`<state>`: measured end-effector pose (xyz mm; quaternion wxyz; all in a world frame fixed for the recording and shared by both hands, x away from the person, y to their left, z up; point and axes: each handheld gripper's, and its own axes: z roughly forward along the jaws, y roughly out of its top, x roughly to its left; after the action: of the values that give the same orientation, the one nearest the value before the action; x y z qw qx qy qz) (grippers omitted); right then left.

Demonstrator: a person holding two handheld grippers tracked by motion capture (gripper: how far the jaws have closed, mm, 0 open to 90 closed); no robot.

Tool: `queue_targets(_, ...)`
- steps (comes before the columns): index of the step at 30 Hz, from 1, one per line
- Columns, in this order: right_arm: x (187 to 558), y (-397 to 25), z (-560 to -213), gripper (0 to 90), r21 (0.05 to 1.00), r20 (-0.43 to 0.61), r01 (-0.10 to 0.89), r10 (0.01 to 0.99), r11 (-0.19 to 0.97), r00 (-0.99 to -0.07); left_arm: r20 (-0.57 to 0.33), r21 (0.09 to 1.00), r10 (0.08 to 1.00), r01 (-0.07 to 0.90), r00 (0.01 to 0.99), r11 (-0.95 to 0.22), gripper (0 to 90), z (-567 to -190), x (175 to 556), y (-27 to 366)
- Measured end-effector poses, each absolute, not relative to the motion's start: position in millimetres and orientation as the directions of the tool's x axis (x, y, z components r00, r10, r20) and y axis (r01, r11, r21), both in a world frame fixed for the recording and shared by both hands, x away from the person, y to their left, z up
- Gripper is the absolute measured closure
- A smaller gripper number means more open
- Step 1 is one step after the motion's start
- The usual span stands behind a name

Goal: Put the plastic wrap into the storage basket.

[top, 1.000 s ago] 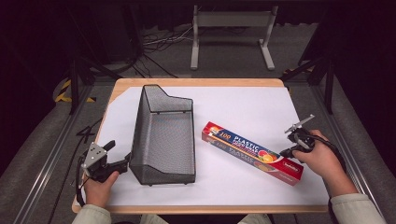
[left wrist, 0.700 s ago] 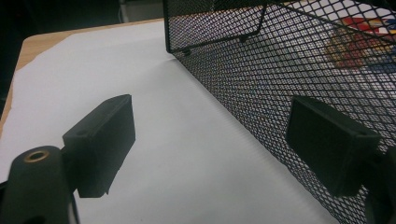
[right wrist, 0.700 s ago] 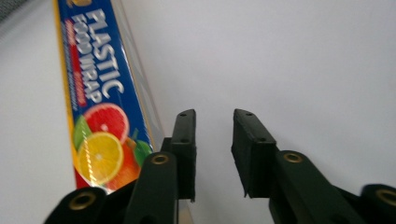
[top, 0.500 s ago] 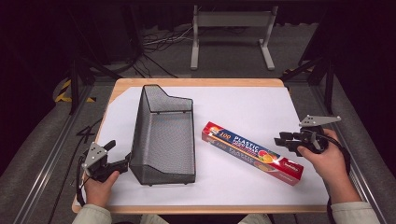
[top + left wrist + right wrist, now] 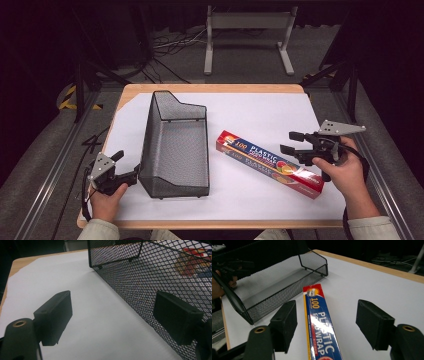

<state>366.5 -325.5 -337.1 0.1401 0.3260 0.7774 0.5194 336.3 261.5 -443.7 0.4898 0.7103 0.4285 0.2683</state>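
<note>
A long red and blue plastic wrap box lies flat on the white sheet, right of centre. My right gripper hovers open over its near right part, one jaw on each side of the box. A black wire mesh basket stands left of centre. My left gripper is open at the basket's near left corner, its right jaw close to the mesh wall.
The white sheet covers a wooden table whose edge shows at the back. A metal stand and cables sit on the dark floor beyond the table. Bare sheet lies behind the box.
My right gripper has swung round and moved left from beyond the box's right end, so its open jaws now point along the box. The left gripper and basket are unchanged.
</note>
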Motion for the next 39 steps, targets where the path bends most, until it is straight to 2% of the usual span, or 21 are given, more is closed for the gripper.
queue_targets(7, 372, -306, -333, 22.6, 0.908, 0.119, 0.336, 0.616, 0.249, -0.779, -0.038, 0.926, 0.875, 0.346, 0.483, -0.150, 16.7, -444, 334, 263)
queue_targets(18, 385, -275, -341, 16.7, 0.866, 0.054, 0.346, 0.621, 0.361, -0.782, -0.036, 0.926, 0.876, 0.346, 0.481, -0.152, 16.7, -444, 333, 264)
queue_targets(39, 403, -261, -374, 15.6, 0.688, -0.003, 0.467, 0.645, 0.556, -0.764, -0.031, 0.926, 0.875, 0.343, 0.483, -0.156, 16.6, -444, 334, 264)
